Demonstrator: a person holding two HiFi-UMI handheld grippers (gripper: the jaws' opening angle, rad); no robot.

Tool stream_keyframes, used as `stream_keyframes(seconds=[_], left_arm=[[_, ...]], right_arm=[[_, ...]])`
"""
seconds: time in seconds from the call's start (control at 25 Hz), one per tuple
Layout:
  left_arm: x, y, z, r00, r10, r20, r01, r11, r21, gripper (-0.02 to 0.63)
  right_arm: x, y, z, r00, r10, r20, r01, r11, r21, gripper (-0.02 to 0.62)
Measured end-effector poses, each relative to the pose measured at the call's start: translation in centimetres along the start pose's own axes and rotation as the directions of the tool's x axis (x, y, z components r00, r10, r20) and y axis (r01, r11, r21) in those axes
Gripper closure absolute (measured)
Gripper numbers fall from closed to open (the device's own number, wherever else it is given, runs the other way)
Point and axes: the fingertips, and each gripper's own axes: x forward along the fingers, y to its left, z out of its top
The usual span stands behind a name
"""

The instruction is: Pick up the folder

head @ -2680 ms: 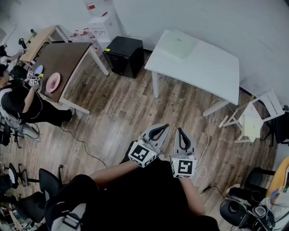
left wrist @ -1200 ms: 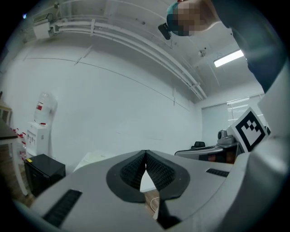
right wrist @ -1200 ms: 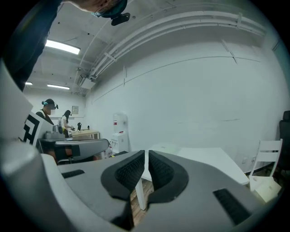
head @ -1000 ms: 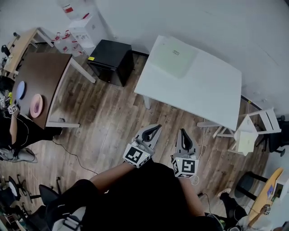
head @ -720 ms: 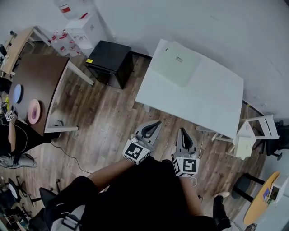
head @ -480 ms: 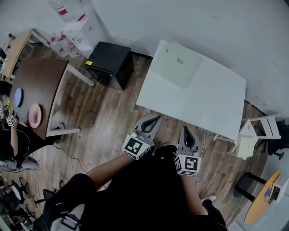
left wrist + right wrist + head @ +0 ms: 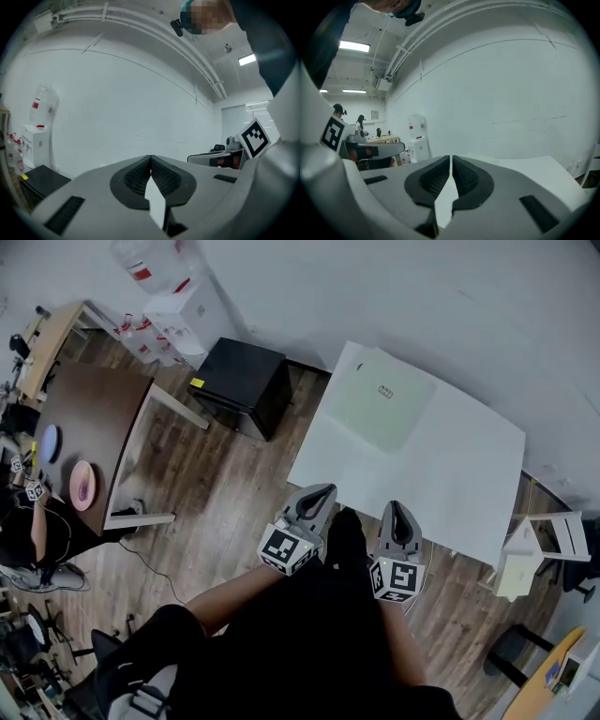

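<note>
A pale green folder (image 7: 382,411) with a small label lies flat on the far left part of the white table (image 7: 441,486). My left gripper (image 7: 323,491) is shut and empty, held above the floor just short of the table's near edge. Beside it my right gripper (image 7: 397,509) is shut too, with nothing in it, its tip over the table's near edge. In the left gripper view the jaws (image 7: 150,159) meet at the tip, with only the white wall beyond. In the right gripper view the closed jaws (image 7: 450,159) point over the white tabletop (image 7: 534,166).
A black cabinet (image 7: 242,385) stands on the wood floor left of the table. A brown table (image 7: 89,418) with a pink plate (image 7: 82,485) is at the far left, a person (image 7: 28,531) beside it. A white chair (image 7: 534,554) stands right of the table.
I have walked toward the white table: the table and folder have come nearer. Both grippers, still shut and side by side, now reach its near edge.
</note>
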Motion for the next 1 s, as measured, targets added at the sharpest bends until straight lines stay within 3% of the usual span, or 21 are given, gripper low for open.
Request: stream_keyframes(seconds=[0.24,0.56,1.0], left_arm=[[5.7,2.5,0.4,0.999,0.026,-0.037,-0.027,1.000,-0.013,0.594],[13.8,7.8,-1.3,0.990,0.090,-0.111,-0.092,0.996,-0.016,0.592],[20.3,14.9,-7.0,0.950,0.186,-0.252,-0.191,0.982,0.007,0.592]], right_arm=[[4.7,-2.7,1.4,0.999,0.043,0.006,-0.043,0.999,0.033,0.560],[10.9,-7.9,-0.5,0.995,0.074,-0.072,-0.067,0.993,0.092,0.560],[18.2,-12.0,-5.6,0.969,0.147,-0.200,-0.124,0.985,0.124,0.558]])
